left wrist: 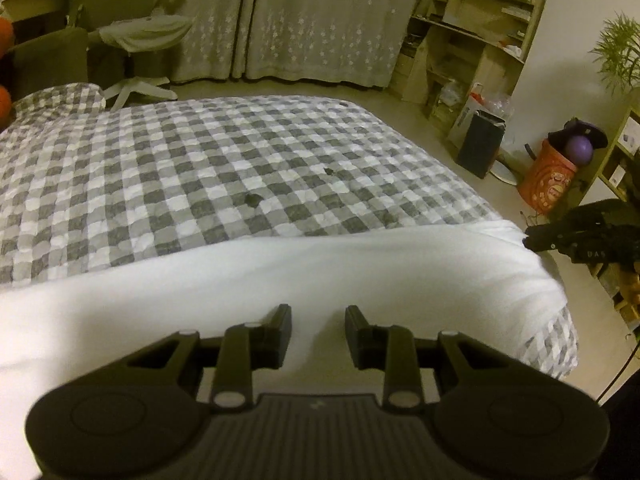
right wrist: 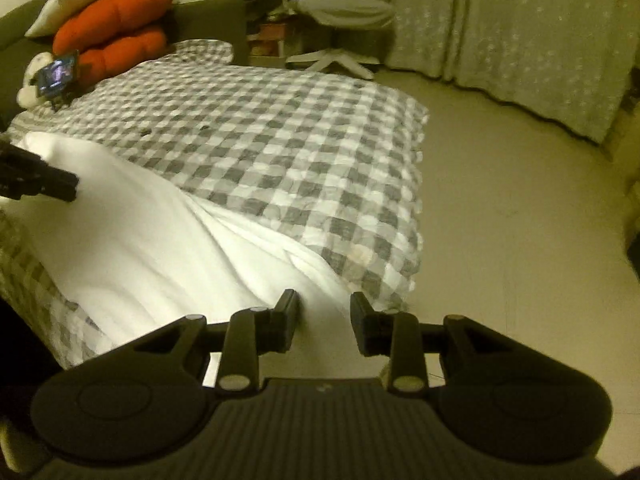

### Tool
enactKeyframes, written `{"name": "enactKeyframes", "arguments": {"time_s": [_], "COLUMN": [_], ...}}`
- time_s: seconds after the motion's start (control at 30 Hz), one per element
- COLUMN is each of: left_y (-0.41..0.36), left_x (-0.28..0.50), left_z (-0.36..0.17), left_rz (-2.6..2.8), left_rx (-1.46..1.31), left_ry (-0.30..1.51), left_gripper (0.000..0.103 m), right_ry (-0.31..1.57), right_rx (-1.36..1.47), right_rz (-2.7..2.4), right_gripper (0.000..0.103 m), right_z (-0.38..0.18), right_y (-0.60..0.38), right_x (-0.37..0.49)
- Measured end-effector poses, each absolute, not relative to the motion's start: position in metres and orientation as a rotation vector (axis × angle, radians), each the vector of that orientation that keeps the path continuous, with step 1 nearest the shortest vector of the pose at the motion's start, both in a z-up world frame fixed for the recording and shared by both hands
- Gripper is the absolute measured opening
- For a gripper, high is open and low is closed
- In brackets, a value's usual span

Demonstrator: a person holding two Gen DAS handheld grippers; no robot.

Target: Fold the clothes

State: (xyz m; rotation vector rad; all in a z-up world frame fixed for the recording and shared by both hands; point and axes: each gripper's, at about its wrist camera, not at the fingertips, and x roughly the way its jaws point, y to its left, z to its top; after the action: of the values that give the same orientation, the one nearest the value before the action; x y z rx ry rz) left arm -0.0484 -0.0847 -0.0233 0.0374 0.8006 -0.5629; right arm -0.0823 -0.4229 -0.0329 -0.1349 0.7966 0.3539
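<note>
Both tongs (left wrist: 318, 312) (right wrist: 325, 298) parted over white garment (left wrist: 280, 272), grip unclear, garment's near edge hidden.

Both wrist views close, tilted down; share white garment (left wrist: 280, 264), checked bedspread (right wrist: 280, 152).

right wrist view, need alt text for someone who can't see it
The right gripper hovers with its jaws apart over one end of a white garment spread along the near edge of a grey-checked bed cover. The left gripper reaches in at the garment's far end; orange cushions sit behind.
</note>
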Motion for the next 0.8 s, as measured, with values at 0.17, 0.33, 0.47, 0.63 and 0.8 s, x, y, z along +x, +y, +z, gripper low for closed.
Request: {"name": "enactKeyframes", "arguments": {"time_s": [0.17,0.33,0.47,0.63,0.8], "left_y": [-0.092,-0.095,-0.089,-0.081,-0.076], "left_x": [-0.046,-0.045,-0.045,-0.045,-0.045], "left_z": [-0.026,-0.026,-0.029,-0.030,-0.030], "left_rz": [-0.563,-0.570,-0.576,-0.577,-0.575], "left_rx": [0.059,0.068,0.073,0.044,0.024], "left_ry": [0.790,0.783,0.776,0.773,0.777], "left_gripper": [0.031,0.031,0.031,0.031,0.031], "right_ry": [0.757,0.707,0.746,0.757,0.823], "right_rx": [-0.129,-0.109,-0.113,-0.026,0.156], "right_rz": [0.311,0.241,0.219,0.119,0.040], "right_gripper": [0.002,0.002,0.002,0.017,0.017], "right_z": [-0.022,-0.016,-0.027,-0.024,-0.024], "right_y": [-0.420,-0.424,-0.424,-0.442,-0.480], "right_x": [-0.087,-0.088,-0.079,-0.073,-0.079]}}
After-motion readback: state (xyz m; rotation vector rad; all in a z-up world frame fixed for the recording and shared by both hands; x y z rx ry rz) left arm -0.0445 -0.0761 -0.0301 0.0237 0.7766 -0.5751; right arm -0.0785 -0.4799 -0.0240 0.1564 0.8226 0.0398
